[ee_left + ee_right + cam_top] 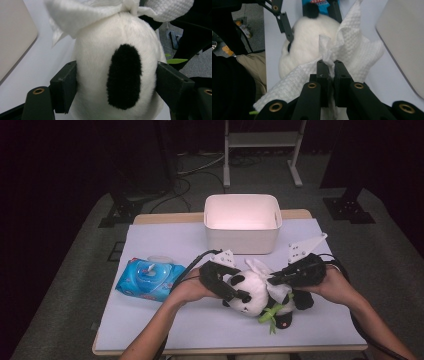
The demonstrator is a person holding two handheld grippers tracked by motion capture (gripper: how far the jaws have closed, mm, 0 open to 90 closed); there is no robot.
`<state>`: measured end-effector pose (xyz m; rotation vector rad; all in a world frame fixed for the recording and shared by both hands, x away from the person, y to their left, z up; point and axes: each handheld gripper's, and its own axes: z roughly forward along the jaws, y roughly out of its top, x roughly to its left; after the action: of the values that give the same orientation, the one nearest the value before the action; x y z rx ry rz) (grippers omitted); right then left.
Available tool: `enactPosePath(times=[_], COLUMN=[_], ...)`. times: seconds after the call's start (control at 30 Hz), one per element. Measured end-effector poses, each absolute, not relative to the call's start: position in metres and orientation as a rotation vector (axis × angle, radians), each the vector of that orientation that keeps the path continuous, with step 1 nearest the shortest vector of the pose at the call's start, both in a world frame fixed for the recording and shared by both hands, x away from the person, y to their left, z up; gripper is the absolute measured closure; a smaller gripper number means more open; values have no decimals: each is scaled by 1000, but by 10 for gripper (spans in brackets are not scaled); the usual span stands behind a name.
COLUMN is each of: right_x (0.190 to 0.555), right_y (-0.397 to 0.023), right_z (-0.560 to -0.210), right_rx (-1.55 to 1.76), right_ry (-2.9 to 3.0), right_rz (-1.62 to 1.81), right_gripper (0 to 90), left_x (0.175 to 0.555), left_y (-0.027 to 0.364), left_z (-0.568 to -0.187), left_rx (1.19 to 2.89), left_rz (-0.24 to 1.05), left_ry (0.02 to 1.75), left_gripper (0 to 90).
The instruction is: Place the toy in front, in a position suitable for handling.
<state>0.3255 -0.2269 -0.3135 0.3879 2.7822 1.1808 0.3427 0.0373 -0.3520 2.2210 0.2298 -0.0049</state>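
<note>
The left gripper (116, 82) clamps the toy panda's (252, 292) head, on the table (165, 320) before the white bin (242, 222). The right gripper (328, 72), pinched shut on a white wipe (352, 52), rests against its back. Keep the head steady (no squeezing harder) and wipe with short, light strokes.
</note>
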Motion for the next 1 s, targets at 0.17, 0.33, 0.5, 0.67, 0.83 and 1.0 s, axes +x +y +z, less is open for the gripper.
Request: enactPosePath(times=[0.17, 0.33, 0.5, 0.67, 0.83, 1.0], right_x=[324, 327, 330, 333, 335, 339], right_y=[-208, -192, -172, -167, -177, -190], right_z=[-306, -299, -296, -299, -302, -311], right_rx=[319, 275, 224, 216, 266, 317], right_ry=[2796, 2808, 2823, 2841, 2850, 2851], right_rz=[1145, 1162, 1161, 1151, 1119, 1064], right_gripper=[838, 838, 838, 838, 837, 836], left_x=[341, 341, 340, 339, 339, 341], left_y=[34, 34, 32, 36, 40, 45], left_z=[-349, -349, -348, -351, -355, -361], left_rx=[2238, 2241, 2254, 2258, 2274, 2280], left_rz=[12, 12, 23, 21, 25, 10], left_ry=[211, 210, 201, 202, 198, 208], left_gripper=[242, 243, 243, 243, 242, 241])
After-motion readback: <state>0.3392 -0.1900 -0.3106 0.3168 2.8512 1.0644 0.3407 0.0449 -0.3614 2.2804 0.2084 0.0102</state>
